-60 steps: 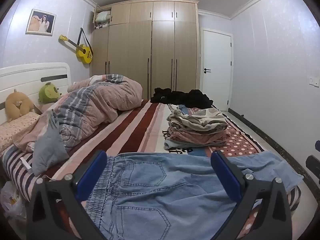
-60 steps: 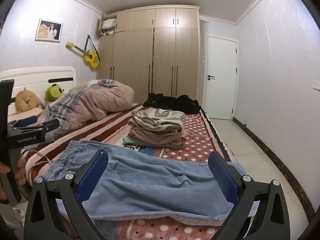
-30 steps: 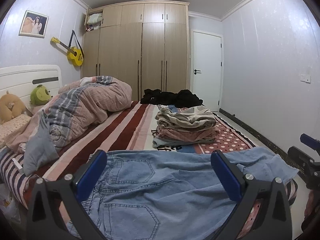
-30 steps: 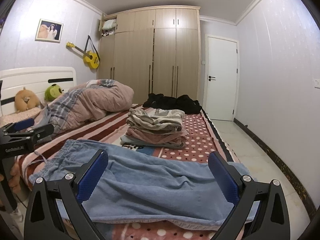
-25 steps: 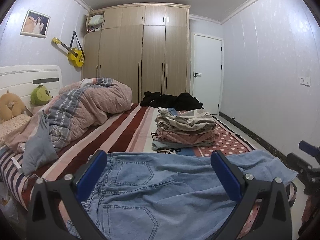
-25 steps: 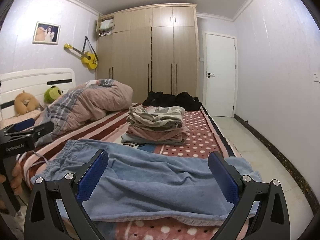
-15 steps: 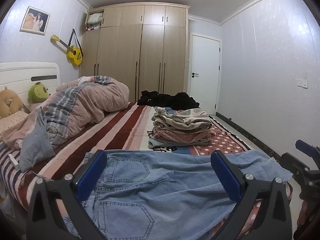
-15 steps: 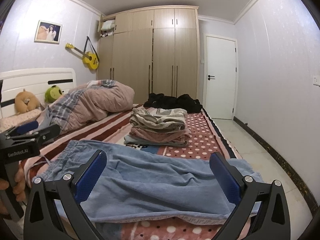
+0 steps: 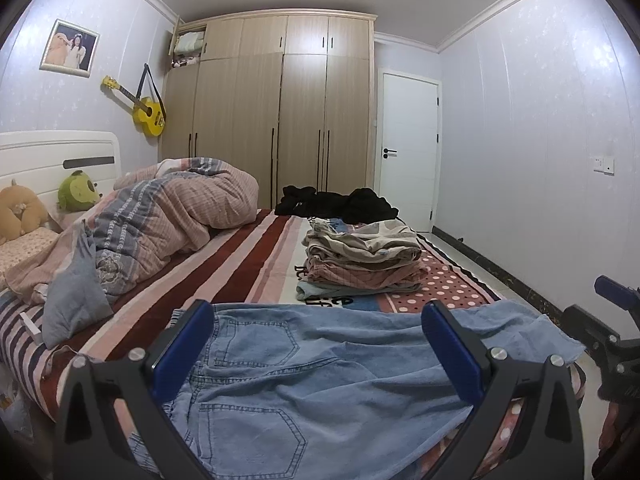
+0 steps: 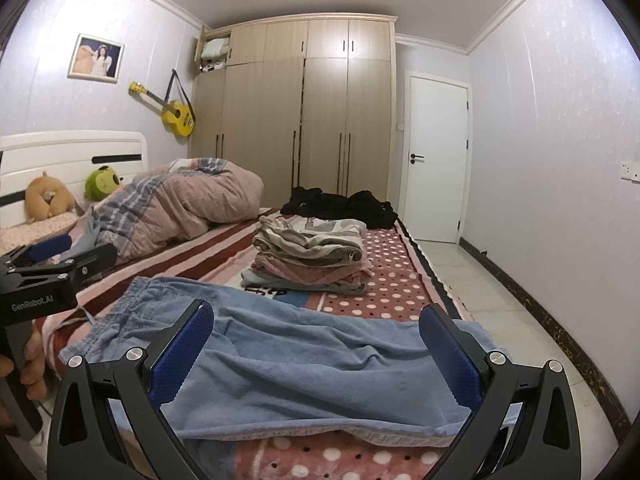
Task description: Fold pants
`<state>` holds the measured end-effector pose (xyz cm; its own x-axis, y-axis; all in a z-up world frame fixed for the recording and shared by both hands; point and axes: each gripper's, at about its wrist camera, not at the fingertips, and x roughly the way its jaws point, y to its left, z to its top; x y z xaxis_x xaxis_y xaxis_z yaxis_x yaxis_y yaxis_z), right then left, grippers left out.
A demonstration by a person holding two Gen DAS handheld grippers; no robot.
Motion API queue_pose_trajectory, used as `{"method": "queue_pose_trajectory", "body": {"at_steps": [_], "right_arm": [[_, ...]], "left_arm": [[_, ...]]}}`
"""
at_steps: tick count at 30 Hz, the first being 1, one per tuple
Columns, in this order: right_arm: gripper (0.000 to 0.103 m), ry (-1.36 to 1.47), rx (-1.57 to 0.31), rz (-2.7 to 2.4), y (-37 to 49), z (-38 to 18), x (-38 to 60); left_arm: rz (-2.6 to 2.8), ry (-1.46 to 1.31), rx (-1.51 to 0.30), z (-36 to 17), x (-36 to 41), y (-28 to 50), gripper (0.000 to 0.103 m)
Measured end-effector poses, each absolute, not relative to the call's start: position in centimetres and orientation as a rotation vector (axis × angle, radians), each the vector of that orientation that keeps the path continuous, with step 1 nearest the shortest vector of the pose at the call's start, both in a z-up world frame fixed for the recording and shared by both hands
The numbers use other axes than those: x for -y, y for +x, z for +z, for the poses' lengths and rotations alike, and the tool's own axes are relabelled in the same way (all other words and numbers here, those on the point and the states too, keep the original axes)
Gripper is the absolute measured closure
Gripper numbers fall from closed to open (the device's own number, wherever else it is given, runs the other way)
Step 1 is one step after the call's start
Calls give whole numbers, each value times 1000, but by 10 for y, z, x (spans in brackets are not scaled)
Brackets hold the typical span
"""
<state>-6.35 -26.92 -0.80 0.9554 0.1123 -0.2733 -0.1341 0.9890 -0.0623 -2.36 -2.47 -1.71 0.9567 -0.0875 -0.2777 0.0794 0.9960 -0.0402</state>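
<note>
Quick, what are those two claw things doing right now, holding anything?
Left gripper: open, holding nothing, above the light blue denim pants.
Right gripper: open, holding nothing, above the same pants.

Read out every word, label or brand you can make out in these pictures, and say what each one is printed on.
"GenRobot.AI": white lettering on the black body of the left tool, seen in the right wrist view.
Black lettering on the bed sheet, by the stack of folded clothes: mostly covered, not readable.
Guitar body marking: too small to read.
</note>
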Motion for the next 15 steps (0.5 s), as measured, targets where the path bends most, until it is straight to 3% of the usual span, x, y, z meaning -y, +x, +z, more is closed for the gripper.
{"method": "queue_pose_trajectory", "body": {"at_steps": [15], "right_arm": [[0,-49,-284,103,-68,-10,279]], "left_arm": [[-78,-25,-301,-21,27,-23,1]]}}
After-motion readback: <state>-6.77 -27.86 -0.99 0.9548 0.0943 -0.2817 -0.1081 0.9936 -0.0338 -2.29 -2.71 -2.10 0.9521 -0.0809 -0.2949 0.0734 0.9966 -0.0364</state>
